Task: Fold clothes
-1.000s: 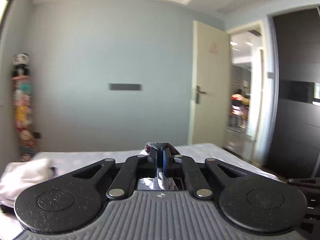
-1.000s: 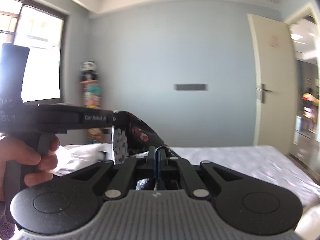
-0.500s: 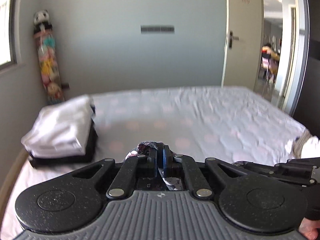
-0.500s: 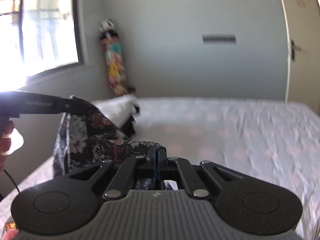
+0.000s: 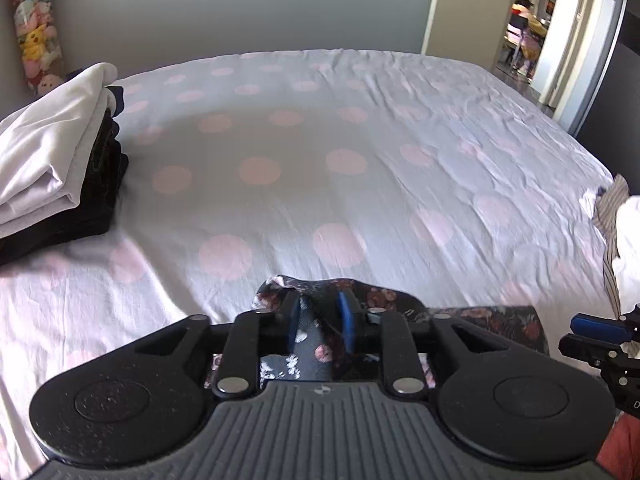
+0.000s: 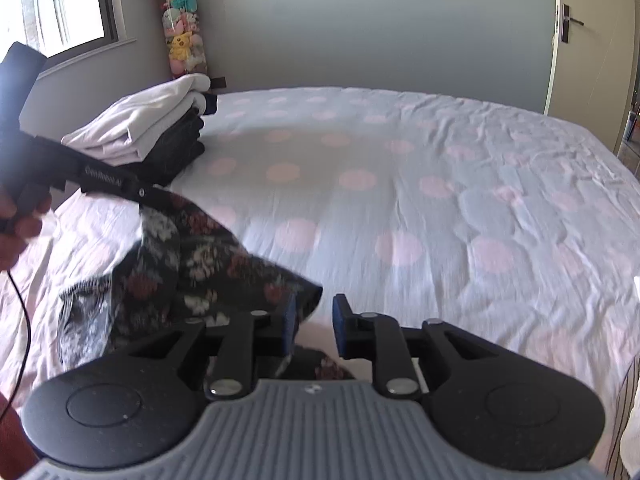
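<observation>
Figure: both tools tipped down from the far wall to the bed within the last second. My left gripper [image 5: 319, 318] has its jaws part-closed on a bunched edge of the dark flowered garment [image 6: 208, 264]. My right gripper [image 6: 314, 320], clamped on the cloth half a second ago, now has its jaws apart, and the fabric lies against the left pad only, so I judge that corner let go. The garment hangs from the left tool and sags toward the near edge of the bed; the drop suggests it is being laid out for folding. The spotted sheet [image 5: 360, 152] is wrinkled and bare in the middle. A folded stack [image 5: 52, 160] sits at the left; more clothes [image 5: 624, 224] lie at the right edge. An open door [image 5: 528, 20] shows another room.
</observation>
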Motion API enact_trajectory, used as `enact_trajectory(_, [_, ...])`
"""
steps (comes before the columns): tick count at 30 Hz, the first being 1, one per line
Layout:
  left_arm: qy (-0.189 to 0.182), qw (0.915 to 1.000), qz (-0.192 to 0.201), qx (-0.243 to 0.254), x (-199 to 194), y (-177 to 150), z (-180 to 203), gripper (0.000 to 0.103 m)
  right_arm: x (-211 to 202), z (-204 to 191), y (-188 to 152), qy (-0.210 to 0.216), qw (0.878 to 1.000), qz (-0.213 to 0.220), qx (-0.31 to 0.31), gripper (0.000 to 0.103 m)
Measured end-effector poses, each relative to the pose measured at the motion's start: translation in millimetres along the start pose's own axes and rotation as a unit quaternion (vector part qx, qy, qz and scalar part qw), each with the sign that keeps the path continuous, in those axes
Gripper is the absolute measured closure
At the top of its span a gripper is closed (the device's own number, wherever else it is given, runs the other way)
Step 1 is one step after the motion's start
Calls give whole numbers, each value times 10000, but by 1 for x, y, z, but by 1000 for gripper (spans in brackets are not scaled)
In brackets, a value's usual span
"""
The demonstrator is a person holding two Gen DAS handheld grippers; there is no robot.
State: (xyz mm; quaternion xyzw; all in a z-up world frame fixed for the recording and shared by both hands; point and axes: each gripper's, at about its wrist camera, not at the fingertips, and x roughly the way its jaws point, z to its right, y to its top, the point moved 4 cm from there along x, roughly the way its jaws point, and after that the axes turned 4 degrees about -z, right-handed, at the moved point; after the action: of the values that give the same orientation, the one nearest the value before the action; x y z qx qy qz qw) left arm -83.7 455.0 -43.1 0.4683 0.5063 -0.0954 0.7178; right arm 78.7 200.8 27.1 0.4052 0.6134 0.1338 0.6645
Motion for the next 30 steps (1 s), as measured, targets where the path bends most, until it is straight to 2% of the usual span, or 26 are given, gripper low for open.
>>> enact_trajectory(3, [-62,9999,5,129,-13,-12,-13,42,-6,-2,-28,86,9997,-241,27,70])
enact_trajectory(6, [156,9995,-12,288,-20,-28,-33,37,-8,-10,-57,284,9980,-563,55,62])
enact_trajectory(9, [700,9969,-183,317,-12,-49,-67,33,-7,-24,-89,475,9943,-950,-19,52])
enact_trajectory(11, [755,9969,-223,45,-6,-60,-79,33,-4,-36,-109,582,9906,-1230,-142,44])
enact_trajectory(13, [805,9961,-263,-229,1,-71,-91,28,4,-46,-128,543,9872,-1470,-286,34])
enact_trajectory(17, [905,9923,-341,-777,14,-92,-115,28,24,-60,-152,448,9777,-1981,-543,33])
enact_trajectory(20, [978,9873,-399,-1187,23,-108,-133,29,31,-64,-148,376,9785,-1956,-542,33])
enact_trajectory(25, [1096,9751,-495,-1864,40,-136,-162,49,33,-80,-142,597,9780,-1931,-521,33])
enact_trajectory(30, [1364,9799,-366,-1408,38,-131,-147,63,30,-103,-138,780,9780,-1844,-585,33])
